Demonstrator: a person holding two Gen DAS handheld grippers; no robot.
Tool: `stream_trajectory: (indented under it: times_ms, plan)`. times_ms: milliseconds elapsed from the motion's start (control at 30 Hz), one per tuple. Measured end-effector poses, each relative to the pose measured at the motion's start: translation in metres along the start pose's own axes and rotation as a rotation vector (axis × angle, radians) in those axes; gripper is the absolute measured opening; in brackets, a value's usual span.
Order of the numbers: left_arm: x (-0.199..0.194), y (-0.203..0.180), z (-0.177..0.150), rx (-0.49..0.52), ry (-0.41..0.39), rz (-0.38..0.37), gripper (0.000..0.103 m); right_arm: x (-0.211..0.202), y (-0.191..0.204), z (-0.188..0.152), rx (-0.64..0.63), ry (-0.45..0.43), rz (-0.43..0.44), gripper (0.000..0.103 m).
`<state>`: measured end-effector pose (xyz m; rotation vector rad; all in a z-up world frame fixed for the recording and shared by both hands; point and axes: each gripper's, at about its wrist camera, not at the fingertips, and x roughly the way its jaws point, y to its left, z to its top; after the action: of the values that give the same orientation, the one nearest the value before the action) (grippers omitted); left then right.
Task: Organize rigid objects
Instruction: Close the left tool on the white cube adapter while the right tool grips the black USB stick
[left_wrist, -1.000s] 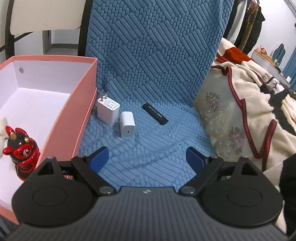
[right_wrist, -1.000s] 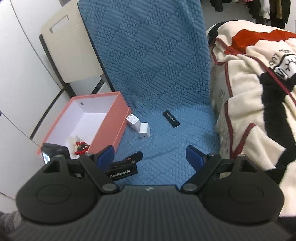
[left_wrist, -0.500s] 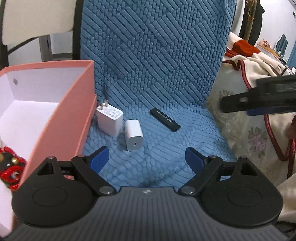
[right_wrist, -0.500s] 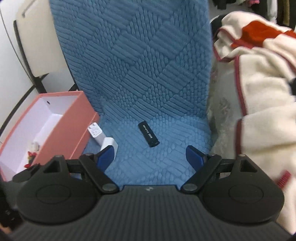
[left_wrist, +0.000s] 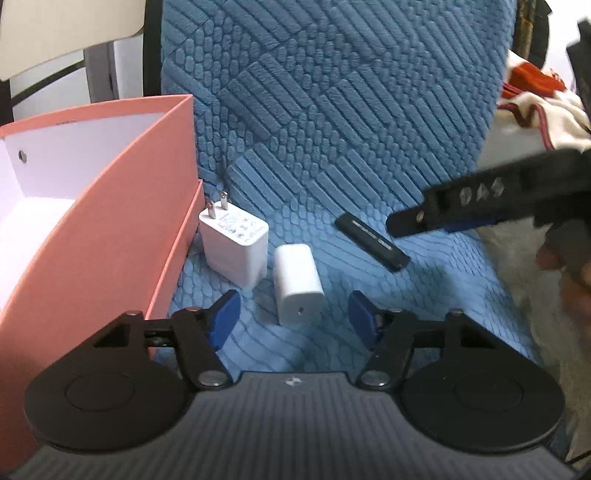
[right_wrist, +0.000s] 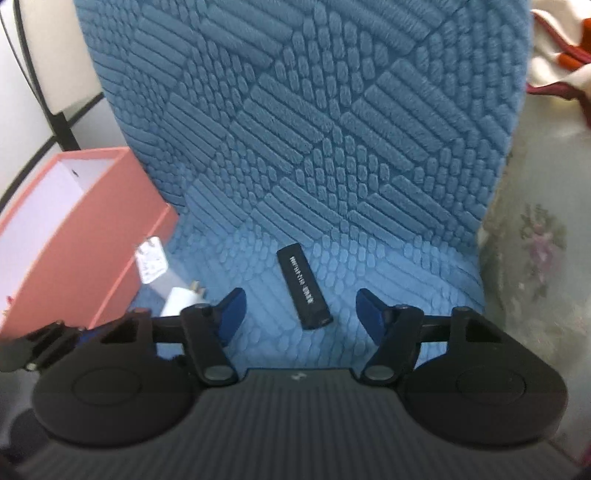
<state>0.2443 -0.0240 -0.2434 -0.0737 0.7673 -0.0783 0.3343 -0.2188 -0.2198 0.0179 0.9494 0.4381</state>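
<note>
Both jaw pairs stand wide and hold nothing. Left gripper (left_wrist: 293, 317) hovers low over the blue textured cushion (left_wrist: 332, 129), the small white charger (left_wrist: 297, 282) just ahead between its fingertips; its port end faces the camera and its long axis runs roughly front to back. White plug adapter (left_wrist: 234, 245), prongs pointing away, lies just beside the pink box (left_wrist: 110, 206), whose white interior shows but whose contents are out of view. Right gripper (right_wrist: 300, 310) brackets the black USB stick (right_wrist: 303, 291); its long axis runs away from the camera, slightly leftward at the far end. In the left wrist view the stick lies diagonally.
</note>
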Motion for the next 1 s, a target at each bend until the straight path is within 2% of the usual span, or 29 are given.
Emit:
stream_trajectory:
  times_ms: [100, 200, 233, 267, 367, 467, 567, 633, 667, 1000]
  plan:
    - [0.01, 0.001, 0.003, -0.005, -0.001, 0.012, 0.061, 0.013, -0.002, 0.001, -0.011, 0.012, -0.004, 0.061]
    - [0.019, 0.003, 0.005, -0.019, 0.011, 0.0, 0.054, 0.025, -0.004, 0.0, -0.021, 0.035, -0.023, 0.051]
    - [0.021, 0.003, 0.005, -0.014, 0.014, -0.004, 0.053, 0.027, -0.004, 0.0, -0.025, 0.041, -0.033, 0.043]
    - [0.024, 0.002, 0.005, -0.01, 0.026, -0.004, 0.052, 0.028, -0.004, 0.0, -0.027, 0.041, -0.032, 0.039]
    - [0.03, 0.006, 0.004, -0.049, 0.054, -0.023, 0.046, 0.03, -0.006, -0.001, -0.031, 0.042, -0.038, 0.039]
    - [0.031, 0.004, 0.005, -0.032, 0.04, -0.019, 0.042, 0.035, -0.007, -0.002, -0.049, 0.046, -0.043, 0.04]
    - [0.032, 0.003, 0.007, -0.034, 0.042, -0.031, 0.034, 0.04, -0.006, -0.004, -0.062, 0.047, -0.042, 0.039]
    - [0.031, 0.004, 0.007, -0.035, 0.045, -0.04, 0.033, 0.041, 0.002, -0.007, -0.1, 0.051, -0.063, 0.037]
    - [0.031, 0.004, 0.007, -0.034, 0.048, -0.044, 0.032, 0.043, 0.007, -0.007, -0.12, 0.054, -0.066, 0.03]
    - [0.005, 0.008, -0.003, -0.033, 0.095, -0.107, 0.031, 0.025, 0.029, -0.033, -0.038, 0.065, -0.115, 0.028]
